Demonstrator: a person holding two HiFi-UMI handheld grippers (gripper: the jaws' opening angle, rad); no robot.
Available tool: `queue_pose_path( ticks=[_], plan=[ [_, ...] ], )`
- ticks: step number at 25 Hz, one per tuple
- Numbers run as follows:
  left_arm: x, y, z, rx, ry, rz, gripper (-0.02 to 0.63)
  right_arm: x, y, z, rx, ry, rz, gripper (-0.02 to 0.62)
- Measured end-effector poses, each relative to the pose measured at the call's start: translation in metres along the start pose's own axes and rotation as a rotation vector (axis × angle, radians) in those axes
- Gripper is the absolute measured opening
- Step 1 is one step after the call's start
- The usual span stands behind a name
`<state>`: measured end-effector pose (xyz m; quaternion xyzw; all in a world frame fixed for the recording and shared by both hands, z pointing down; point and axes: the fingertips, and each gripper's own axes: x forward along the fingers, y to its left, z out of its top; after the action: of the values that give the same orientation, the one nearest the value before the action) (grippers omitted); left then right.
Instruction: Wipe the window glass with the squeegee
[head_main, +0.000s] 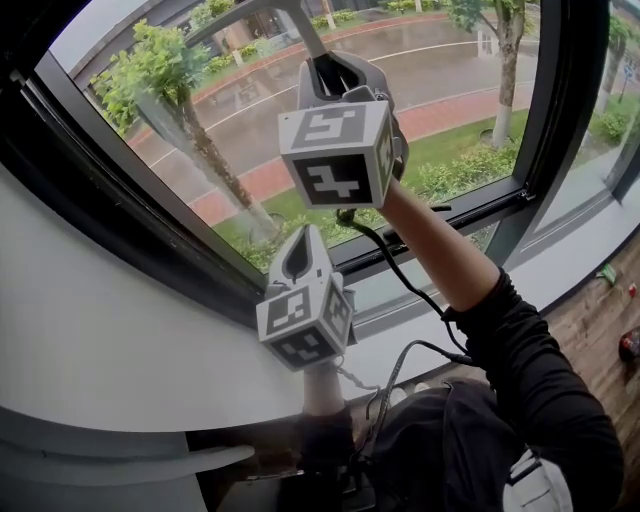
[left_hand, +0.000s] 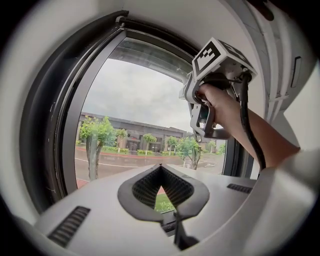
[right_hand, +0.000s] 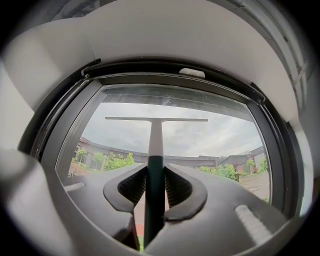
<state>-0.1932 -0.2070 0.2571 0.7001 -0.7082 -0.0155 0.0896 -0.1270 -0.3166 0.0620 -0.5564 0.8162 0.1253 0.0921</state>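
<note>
1. Right gripper (head_main: 332, 68) is the thing closest to the head cam, raised up high. Its jaws are clamped on the squeegee (right_hand: 155, 142), gripping the dark handle, which runs straight up between the pads.
2. Window glass (head_main: 440, 80) is easily the biggest thing in shot, with wet road and trees (head_main: 165, 70) outside. The squeegee's thin blade (right_hand: 156, 119) lies level across the upper part of the pane, a bit below the top of the frame. Can't honestly tell if the rubber is pressed on the glass or just off it.
3. White wall (head_main: 90, 340) curves all around the window opening.
4. Dark window frame (head_main: 556, 110) borders the pane, with an upright bar off to the right of the raised gripper.
5. Bare forearm (head_main: 440, 255) reaches up to the right gripper, coming out of a black sleeve (head_main: 545, 390).
6. Left gripper (head_main: 300, 250) sits lower and a bit left of the right one, in front of the bottom rail of the frame. Its jaws are pinched together on nothing, and only the greenery outside shows through the gap in the pads.
7. Black cable (head_main: 392, 268) hangs from the right gripper and trails down along the forearm.
</note>
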Motion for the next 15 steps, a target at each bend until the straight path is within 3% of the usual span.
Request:
queue_pose_path(
  ticks=[15],
  plan=[
    [-0.007,0.009,-0.032,-0.017,0.055,-0.018,-0.002,-0.025,0.015,-0.058,0.007,0.071,-0.006,0.087]
  ],
)
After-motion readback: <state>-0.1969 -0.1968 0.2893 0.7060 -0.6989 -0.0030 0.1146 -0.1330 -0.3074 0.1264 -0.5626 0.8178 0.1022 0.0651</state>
